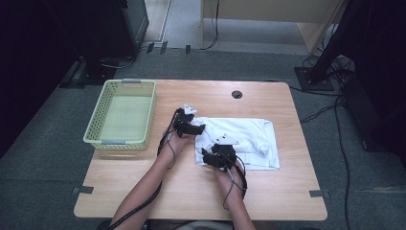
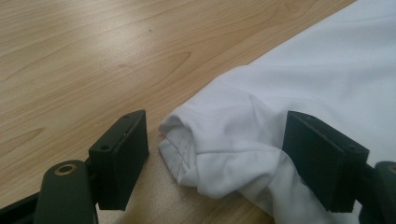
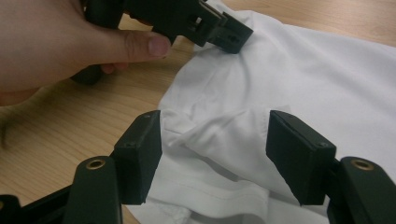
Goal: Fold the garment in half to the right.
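Shirt [image 1: 242,139], white and partly folded, lies right of centre on the table [image 1: 191,191], with the yellow basket [image 1: 122,115] standing well apart at the left edge. From the high view my left claw [image 1: 197,128] sits at the cloth's left edge and my right claw [image 1: 207,155] at its near left corner; my hands cover much of both, so the jaws are hard to read from up here.

Along my left claw [image 2: 217,158] the jaws stand spread, one on bare wood, the other over the cloth, with a rolled hem or sleeve end [image 2: 180,149] between them, not pinched. I judge the fabric light, soft and limp: it will sag and slide on the smooth wood, so I would bite a doubled fold or the stitched hem rather than a single layer.

Along my right claw [image 3: 215,154] the jaws are also spread, straddling a raised crease [image 3: 210,130] without pressing it. My left hand [image 3: 56,51] and its claw show above. Which part of the garment this bunched cloth is I cannot tell, and the shirt's far side is cut off.
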`<state>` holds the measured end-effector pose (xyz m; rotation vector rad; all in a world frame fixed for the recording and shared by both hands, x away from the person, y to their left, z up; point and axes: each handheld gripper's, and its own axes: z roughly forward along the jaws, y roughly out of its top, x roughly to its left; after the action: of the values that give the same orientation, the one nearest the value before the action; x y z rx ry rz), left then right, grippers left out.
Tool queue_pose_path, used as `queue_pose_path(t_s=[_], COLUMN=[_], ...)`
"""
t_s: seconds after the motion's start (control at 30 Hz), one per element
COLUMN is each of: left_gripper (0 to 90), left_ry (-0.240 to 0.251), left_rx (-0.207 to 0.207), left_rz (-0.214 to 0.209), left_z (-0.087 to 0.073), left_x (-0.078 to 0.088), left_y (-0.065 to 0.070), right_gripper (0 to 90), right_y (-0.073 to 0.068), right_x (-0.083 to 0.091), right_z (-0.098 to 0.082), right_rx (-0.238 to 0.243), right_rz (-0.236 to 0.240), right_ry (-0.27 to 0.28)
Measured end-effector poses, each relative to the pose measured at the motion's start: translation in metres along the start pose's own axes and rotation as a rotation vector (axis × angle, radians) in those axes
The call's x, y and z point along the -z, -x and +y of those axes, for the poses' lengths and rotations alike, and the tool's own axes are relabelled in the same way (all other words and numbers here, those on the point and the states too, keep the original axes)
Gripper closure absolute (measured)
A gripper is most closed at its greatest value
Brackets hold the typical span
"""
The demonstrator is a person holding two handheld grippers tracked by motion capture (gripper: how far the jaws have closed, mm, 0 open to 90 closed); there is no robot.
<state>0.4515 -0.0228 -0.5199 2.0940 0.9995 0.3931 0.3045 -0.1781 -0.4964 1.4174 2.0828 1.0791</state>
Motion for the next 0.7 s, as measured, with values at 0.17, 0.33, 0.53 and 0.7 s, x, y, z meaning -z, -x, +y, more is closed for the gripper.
queue_pose_path(t_s=[0.17, 0.33, 0.53, 0.7], left_gripper=[23.1, 23.2, 23.3, 23.5], left_ry=[0.0, 0.0, 0.001, 0.001], left_rx=[-0.002, -0.003, -0.002, -0.004], left_rz=[-0.001, -0.002, -0.002, -0.003], left_z=[0.0, 0.0, 0.0, 0.0], left_x=[0.0, 0.0, 0.0, 0.0], left_y=[0.0, 0.0, 0.0, 0.0], right_gripper=[36.2, 36.2, 36.1, 34.6], right_y=[-0.003, -0.007, -0.011, -0.011], right_x=[-0.005, -0.009, -0.019, -0.025], right_z=[-0.001, -0.002, -0.005, -0.008], right_rx=[0.002, 0.011, 0.03, 0.042], right_rz=[0.004, 0.011, 0.014, 0.008], right_ry=[-0.012, -0.024, -0.048, -0.069])
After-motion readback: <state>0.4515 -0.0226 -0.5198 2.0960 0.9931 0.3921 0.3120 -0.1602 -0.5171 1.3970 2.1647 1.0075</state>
